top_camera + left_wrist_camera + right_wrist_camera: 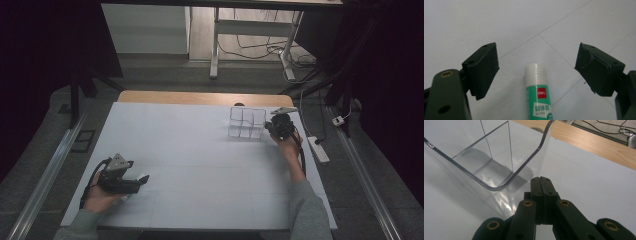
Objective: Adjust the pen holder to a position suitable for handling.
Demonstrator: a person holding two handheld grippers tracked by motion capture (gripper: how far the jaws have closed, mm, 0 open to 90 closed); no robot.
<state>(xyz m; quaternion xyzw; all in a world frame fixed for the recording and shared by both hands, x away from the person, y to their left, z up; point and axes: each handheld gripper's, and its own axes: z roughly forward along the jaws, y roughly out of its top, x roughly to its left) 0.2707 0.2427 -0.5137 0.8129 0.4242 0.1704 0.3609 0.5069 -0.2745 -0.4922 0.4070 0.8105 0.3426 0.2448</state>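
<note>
A glue stick [537,92] with a green label and white cap lies flat on the white table sheet [200,165]. It rests between the spread jaws of my left gripper [536,57], cap pointing away, and neither jaw touches it. From above, the left gripper [142,179] sits open near the table's front left. At the back right stands a clear plastic container [246,122] with inner dividers. My right gripper [267,127] is at its right side. In the right gripper view the gripper [541,180] is shut on the edge of the container's [486,167] thin wall.
A strip of bare wood [200,97] runs along the table's far edge behind the white sheet. On the floor to the right lie a power strip [318,149] and cables. A desk frame [215,50] stands farther back.
</note>
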